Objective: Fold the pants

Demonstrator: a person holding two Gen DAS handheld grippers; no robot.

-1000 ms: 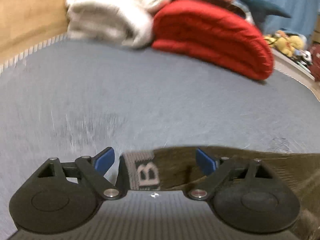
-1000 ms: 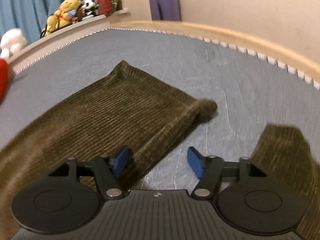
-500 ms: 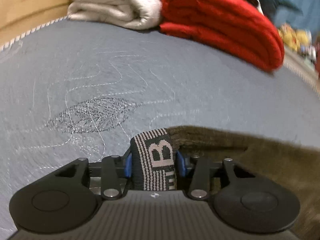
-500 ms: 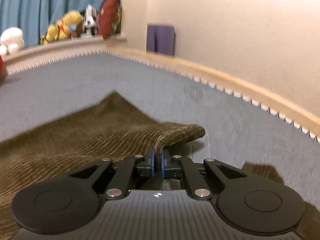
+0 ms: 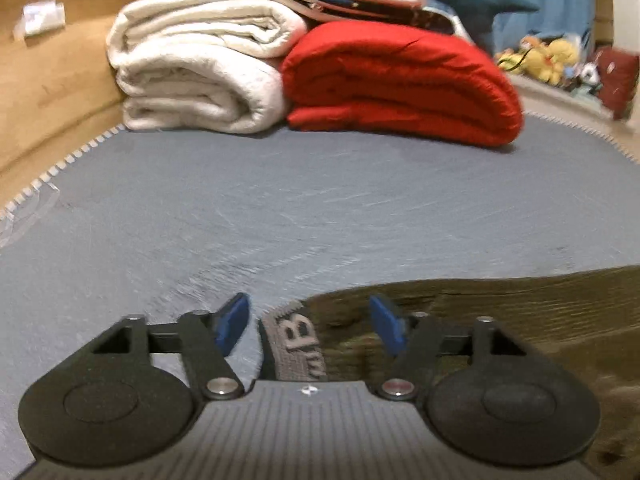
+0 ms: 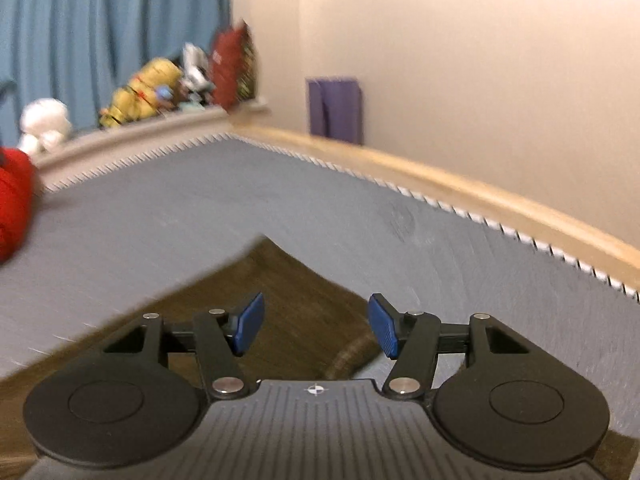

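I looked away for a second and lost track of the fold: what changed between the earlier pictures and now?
Both grippers let go. Half a second ago the left gripper pinched the waistband and the right gripper was shut at the trouser leg's edge; both have just been opening and lifted away, pads clear. The brown pants lie on the grey bedspread. The white blanket and red blanket stayed stacked.

Bedroom of a home. Shown by wide grey quilted mattress [image 5: 320, 200] in a wooden frame; folded white blanket [image 5: 192, 64] and folded red quilt [image 5: 400, 84] at its far end; plush toys [image 6: 140, 92] and blue curtain [image 6: 100, 20] beyond.
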